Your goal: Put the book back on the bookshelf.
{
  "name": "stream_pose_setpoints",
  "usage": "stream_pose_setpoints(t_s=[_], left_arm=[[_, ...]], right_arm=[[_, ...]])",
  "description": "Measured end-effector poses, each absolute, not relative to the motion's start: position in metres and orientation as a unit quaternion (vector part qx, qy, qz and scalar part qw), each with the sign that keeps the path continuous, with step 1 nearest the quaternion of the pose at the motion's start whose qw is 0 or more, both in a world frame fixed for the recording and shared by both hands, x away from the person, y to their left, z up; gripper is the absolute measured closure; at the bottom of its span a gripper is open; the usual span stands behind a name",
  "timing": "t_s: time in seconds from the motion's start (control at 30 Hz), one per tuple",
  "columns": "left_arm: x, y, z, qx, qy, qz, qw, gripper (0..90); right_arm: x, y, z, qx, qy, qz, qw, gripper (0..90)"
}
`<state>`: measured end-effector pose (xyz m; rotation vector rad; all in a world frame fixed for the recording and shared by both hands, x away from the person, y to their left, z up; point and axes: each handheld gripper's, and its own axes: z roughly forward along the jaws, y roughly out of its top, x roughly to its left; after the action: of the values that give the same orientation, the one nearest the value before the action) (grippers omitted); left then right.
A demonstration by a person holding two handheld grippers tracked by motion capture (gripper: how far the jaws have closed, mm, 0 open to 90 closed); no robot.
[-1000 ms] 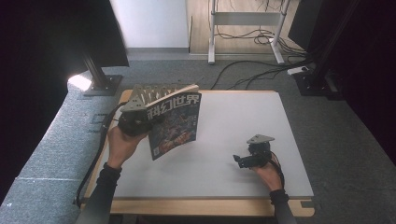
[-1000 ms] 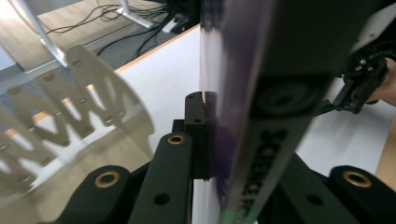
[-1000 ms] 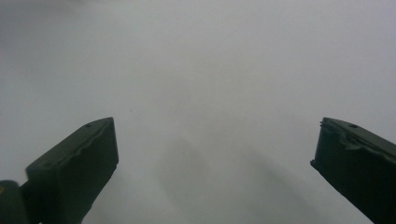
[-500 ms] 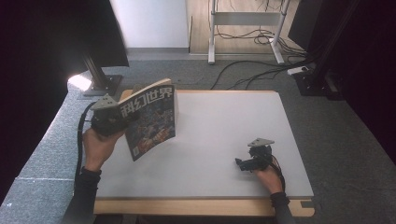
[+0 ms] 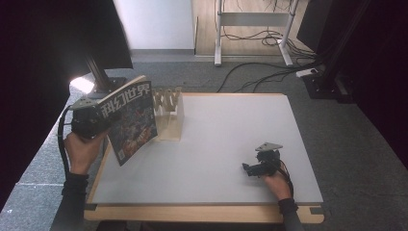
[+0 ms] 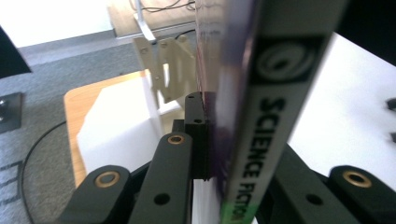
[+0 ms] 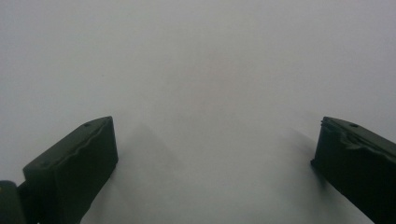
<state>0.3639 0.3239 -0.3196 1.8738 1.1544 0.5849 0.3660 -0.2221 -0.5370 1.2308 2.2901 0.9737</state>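
A science-fiction magazine with a colourful cover stands upright and tilted in the air over the table's left edge. My left gripper is shut on its spine side, held by a hand beyond the table's left side. In the left gripper view the spine runs up between the black jaws of the left gripper. Just right of the magazine, a slotted wooden rack stands on the white table. My right gripper rests on the table at the front right. Its jaws stand wide apart with nothing between them.
A black stand base and a bright lamp spot sit on the grey floor left of the table. Cables trail across the floor behind it. The rack is close in front of the left gripper.
The left hand has carried the magazine leftward, off the rack and out over the table's left edge; the rack now shows in full. The right gripper has stayed put.
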Motion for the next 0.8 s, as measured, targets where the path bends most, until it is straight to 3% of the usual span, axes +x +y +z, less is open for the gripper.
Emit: stream_pose_setpoints(t_s=[0.8], left_arm=[[0.430,0.295,-0.347,0.713,0.484,0.263,0.434,82.7]], right_arm=[[0.366,-0.222,-0.537,0.436,0.811,0.346,0.181,0.0]])
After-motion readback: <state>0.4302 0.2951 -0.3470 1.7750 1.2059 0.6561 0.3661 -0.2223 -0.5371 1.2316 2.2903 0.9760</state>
